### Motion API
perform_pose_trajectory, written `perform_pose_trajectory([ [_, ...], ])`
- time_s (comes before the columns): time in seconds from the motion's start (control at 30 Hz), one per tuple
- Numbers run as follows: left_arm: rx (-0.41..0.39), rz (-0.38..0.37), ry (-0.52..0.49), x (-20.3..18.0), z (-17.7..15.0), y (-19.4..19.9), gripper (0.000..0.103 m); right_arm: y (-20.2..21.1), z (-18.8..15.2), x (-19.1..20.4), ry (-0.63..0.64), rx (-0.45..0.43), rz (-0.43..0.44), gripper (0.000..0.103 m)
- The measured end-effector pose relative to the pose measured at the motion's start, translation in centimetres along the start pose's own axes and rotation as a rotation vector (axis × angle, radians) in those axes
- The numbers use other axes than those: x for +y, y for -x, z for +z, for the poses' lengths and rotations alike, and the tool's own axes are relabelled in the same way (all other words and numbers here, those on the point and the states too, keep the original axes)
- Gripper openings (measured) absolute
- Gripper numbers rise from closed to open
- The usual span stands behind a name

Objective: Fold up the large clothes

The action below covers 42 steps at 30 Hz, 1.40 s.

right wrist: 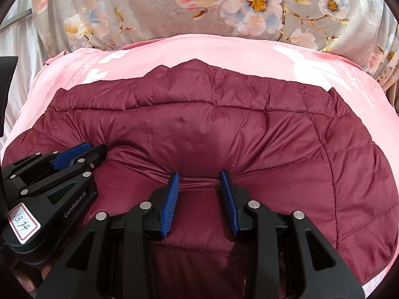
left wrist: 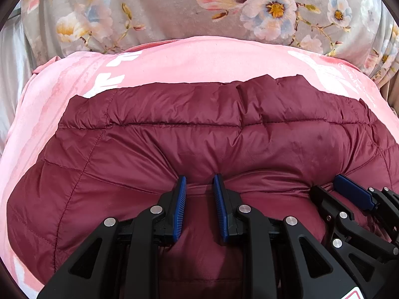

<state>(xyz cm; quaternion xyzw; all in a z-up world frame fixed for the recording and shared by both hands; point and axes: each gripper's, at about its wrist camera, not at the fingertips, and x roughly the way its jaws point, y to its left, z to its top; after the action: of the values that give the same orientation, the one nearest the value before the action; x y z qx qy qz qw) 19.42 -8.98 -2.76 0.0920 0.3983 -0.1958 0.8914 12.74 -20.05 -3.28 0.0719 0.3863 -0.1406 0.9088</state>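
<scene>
Black linkages and blue pads are filling the bottom of both wrist views, and each pair of pads is pinching a gathered ridge of the maroon puffer jacket [left wrist: 189, 134]. Spreading across the middle of both frames, the jacket is lying on a pink blanket [left wrist: 174, 62], with a grey floral sheet [left wrist: 154, 7] running along the top. Its long axis is running left to right across the frame, and its far edge is showing as a jagged line in the upper middle. Both claws are sitting at its near edge, at the lower centre of their own views, so the bulk of the garment is lying ahead of them, toward the top of the frame. Holding a fold of fabric, the left gripper [left wrist: 199, 184] is sitting just beside the right gripper [right wrist: 200, 179], which is likewise clamping the near edge. Neither looks nearer the far edge, so I judge the coming fold is calling for both together.
</scene>
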Motion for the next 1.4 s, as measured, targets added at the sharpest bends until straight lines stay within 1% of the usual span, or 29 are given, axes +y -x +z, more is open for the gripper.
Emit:
perform_pose_trajectory([
  [0.03, 0.002, -0.008, 0.009, 0.2, 0.0, 0.3, 0.024, 0.1, 0.0, -0.1, -0.004, -0.003, 0.005, 0.033],
  [0.07, 0.012, -0.019, 0.028, 0.7, -0.1, 0.8, 0.025, 0.4, 0.1, -0.1, -0.009, 0.016, 0.008, 0.033],
  [0.13, 0.021, -0.033, 0.086, 2.1, -0.4, 2.6, 0.027, 1.8, 0.1, 0.2, -0.009, 0.014, -0.001, 0.033],
  [0.17, 0.018, -0.046, 0.122, 3.2, -0.8, 4.0, 0.037, 2.8, 0.0, 0.4, -0.014, 0.007, 0.012, 0.033],
  [0.2, 0.011, -0.058, 0.160, 4.4, -1.2, 5.2, 0.055, 4.0, -0.2, 0.8, -0.016, -0.003, 0.030, 0.033],
  [0.23, 0.007, -0.060, 0.198, 5.7, -1.6, 6.2, 0.063, 4.9, -0.3, 1.2, -0.010, -0.007, 0.040, 0.033],
  [0.27, 0.003, -0.050, 0.242, 7.2, -2.2, 7.2, 0.068, 5.8, -0.5, 1.8, -0.002, -0.010, 0.049, 0.033],
  [0.33, 0.009, -0.025, 0.314, 10.1, -3.2, 8.5, 0.069, 7.1, -1.0, 2.8, 0.006, -0.002, 0.091, 0.033],
  [0.4, 0.043, 0.002, 0.372, 13.1, -4.2, 8.9, 0.069, 7.2, -1.6, 3.5, 0.009, 0.029, 0.112, 0.031],
  [0.47, 0.064, 0.017, 0.424, 15.3, -5.1, 8.9, 0.069, 6.7, -2.0, 3.8, -0.003, 0.057, 0.131, 0.022],
  [0.53, 0.089, 0.035, 0.489, 17.4, -6.0, 8.7, 0.069, 6.0, -2.3, 3.8, -0.024, 0.081, 0.136, 0.021],
  [0.57, 0.097, 0.019, 0.530, 18.2, -6.5, 8.5, 0.069, 5.7, -2.5, 3.6, -0.038, 0.094, 0.143, 0.021],
  [0.6, 0.106, -0.012, 0.582, 19.2, -7.0, 8.2, 0.069, 5.5, -2.6, 3.6, -0.048, 0.100, 0.146, 0.021],
  [0.67, 0.125, -0.058, 0.649, 20.2, -7.6, 7.5, 0.069, 5.1, -2.8, 3.6, -0.062, 0.114, 0.151, 0.019],
  [0.73, 0.132, -0.073, 0.669, 20.2, -7.5, 6.9, 0.069, 4.8, -2.8, 3.6, -0.061, 0.119, 0.147, 0.019],
  [0.87, 0.121, -0.101, 0.666, 19.4, -6.6, 6.2, 0.070, 4.3, -3.1, 3.9, -0.040, 0.116, 0.131, 0.018],
  [0.9, 0.117, -0.131, 0.666, 19.1, -6.4, 6.0, 0.068, 4.2, -3.1, 3.9, -0.037, 0.114, 0.129, 0.018],
  [0.93, 0.121, -0.166, 0.664, 18.9, -6.1, 5.9, 0.062, 4.2, -3.2, 3.9, -0.036, 0.112, 0.128, 0.018],
  [0.97, 0.124, -0.190, 0.661, 18.5, -5.7, 6.0, 0.045, 4.1, -3.2, 3.9, -0.035, 0.111, 0.128, 0.018],
  [1.0, 0.118, -0.198, 0.645, 18.0, -5.1, 6.4, 0.030, 4.1, -3.2, 3.9, -0.035, 0.110, 0.128, 0.018],
  [1.07, 0.091, -0.209, 0.596, 16.9, -4.1, 7.8, 0.013, 4.0, -3.2, 4.0, -0.038, 0.111, 0.128, 0.018],
  [1.13, 0.044, -0.212, 0.531, 15.4, -2.5, 10.0, 0.010, 3.9, -3.3, 3.9, -0.040, 0.109, 0.129, 0.018],
  [1.2, -0.025, -0.246, 0.448, 13.0, -0.2, 13.0, 0.008, 3.8, -3.2, 3.8, -0.044, 0.110, 0.137, 0.019],
  [1.23, -0.046, -0.258, 0.419, 12.1, 0.7, 13.9, 0.008, 3.8, -3.2, 3.7, -0.046, 0.112, 0.142, 0.019],
  [1.27, -0.078, -0.279, 0.364, 10.2, 2.0, 15.4, 0.008, 4.1, -3.0, 3.5, -0.056, 0.116, 0.150, 0.019],
  [1.33, -0.114, -0.309, 0.277, 7.2, 3.7, 17.3, 0.008, 5.0, -2.7, 2.2, -0.110, 0.114, 0.191, 0.019],
  [1.37, -0.130, -0.325, 0.229, 5.3, 4.5, 18.3, 0.008, 5.9, -2.5, 1.2, -0.141, 0.099, 0.206, 0.019],
  [1.4, -0.137, -0.339, 0.192, 3.7, 5.1, 19.0, 0.008, 6.7, -2.4, 0.2, -0.159, 0.082, 0.201, 0.019],
])
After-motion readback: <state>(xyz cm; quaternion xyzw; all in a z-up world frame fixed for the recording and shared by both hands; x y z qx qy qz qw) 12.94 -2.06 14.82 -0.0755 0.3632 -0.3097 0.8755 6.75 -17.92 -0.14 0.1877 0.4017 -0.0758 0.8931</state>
